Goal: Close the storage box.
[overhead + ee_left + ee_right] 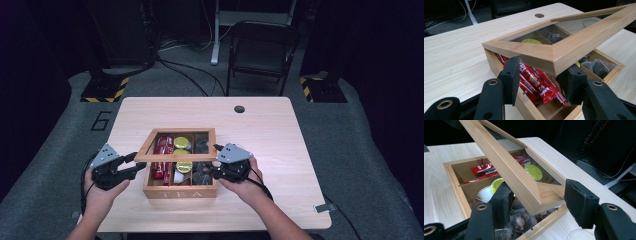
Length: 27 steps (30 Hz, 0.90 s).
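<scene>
While the glass-paned lid hangs half raised over the tea box on the worktop, the left gripper and right gripper bracket its front corners, jaws spread and not clamping; both should travel level together so the hinge isn't twisted.

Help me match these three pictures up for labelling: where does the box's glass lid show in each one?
High view: the lid sits mid-table, raised over the tea box, between the two claws.
Left gripper view: its wooden corner juts at centre, frame running to upper right.
Right gripper view: its frame slants from top left down to a corner at centre.
Shared landmark: the red packets in the box.
</scene>
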Available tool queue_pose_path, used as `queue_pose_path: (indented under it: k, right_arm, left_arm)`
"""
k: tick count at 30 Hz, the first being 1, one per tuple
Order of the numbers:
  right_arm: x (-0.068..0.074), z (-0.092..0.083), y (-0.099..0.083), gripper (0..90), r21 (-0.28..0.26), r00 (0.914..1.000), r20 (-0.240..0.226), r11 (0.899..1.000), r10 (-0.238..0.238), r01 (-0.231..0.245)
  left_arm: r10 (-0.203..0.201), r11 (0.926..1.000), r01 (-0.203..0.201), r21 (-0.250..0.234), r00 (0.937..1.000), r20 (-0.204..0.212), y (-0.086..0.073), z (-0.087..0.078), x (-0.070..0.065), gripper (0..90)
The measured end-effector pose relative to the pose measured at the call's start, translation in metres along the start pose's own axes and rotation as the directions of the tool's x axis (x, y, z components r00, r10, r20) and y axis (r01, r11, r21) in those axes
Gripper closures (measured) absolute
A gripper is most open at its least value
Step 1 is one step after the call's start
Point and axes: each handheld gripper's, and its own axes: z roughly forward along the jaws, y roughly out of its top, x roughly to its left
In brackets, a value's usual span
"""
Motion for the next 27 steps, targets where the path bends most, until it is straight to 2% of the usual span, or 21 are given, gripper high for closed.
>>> queue_pose_path:
  k: [3, 6, 7, 8, 10, 15, 16, 19, 25, 27]
  right_arm:
    - [-0.001, -0.003, -0.003, 41.8, -0.001, 0.9996, -0.012, 1.0, 0.025, -0.025]
    - [-0.001, -0.004, -0.006, 42.0, -0.002, 0.9992, -0.004, 0.999, 0.04, -0.04]
    - [-0.001, -0.005, -0.009, 42.7, 0.001, 0.9973, -0.024, 0.998, 0.069, -0.069]
    - [-0.001, -0.005, -0.011, 43.1, 0.005, 0.9965, -0.031, 0.997, 0.078, -0.078]
    - [0.0, -0.006, -0.013, 43.6, 0.015, 0.9952, -0.049, 0.996, 0.085, -0.084]
    - [0.007, -0.009, -0.015, 44.2, 0.014, 0.9968, -0.041, 0.998, 0.068, -0.068]
    - [0.01, -0.011, -0.016, 44.8, 0.017, 0.9981, -0.036, 0.999, 0.05, -0.05]
    - [0.011, -0.012, -0.017, 45.7, 0.028, 0.9979, -0.04, 0.998, 0.051, -0.05]
    - [0.012, -0.014, -0.028, 47.3, 0.045, 0.9913, -0.079, 0.994, 0.105, -0.102]
    - [0.013, -0.014, -0.031, 47.2, 0.054, 0.9909, -0.084, 0.993, 0.106, -0.101]
  left_arm:
    - [0.001, 1.0, -0.001, -0.001, 1.0, 0.004, -0.002, 0.0, 0.0, 53.3]
    - [0.006, 1.0, -0.006, 0.006, 0.9999, 0.009, -0.003, 0.0, 0.0, 53.2]
    - [0.009, 0.9999, -0.009, 0.009, 0.9999, 0.009, -0.006, 0.001, -0.001, 53.3]
    - [0.006, 0.9999, -0.006, 0.011, 0.9999, 0.008, -0.007, 0.001, -0.002, 53.3]
    - [0.013, 0.9998, -0.013, 0.016, 0.9999, 0.008, -0.01, 0.001, -0.002, 53.3]
    - [0.019, 0.9995, -0.019, 0.026, 0.9997, 0.015, -0.015, 0.001, -0.003, 53.3]
    - [0.019, 0.9994, -0.02, 0.028, 0.9997, 0.014, -0.017, 0.001, -0.004, 53.3]
    - [0.019, 0.9993, -0.019, 0.031, 0.9997, 0.015, -0.019, 0.001, -0.004, 53.3]
    - [0.019, 0.999, -0.02, 0.04, 0.9995, 0.024, -0.031, 0.002, -0.006, 53.2]
    - [0.018, 0.999, -0.019, 0.04, 0.9996, 0.024, -0.035, 0.003, -0.007, 53.2]
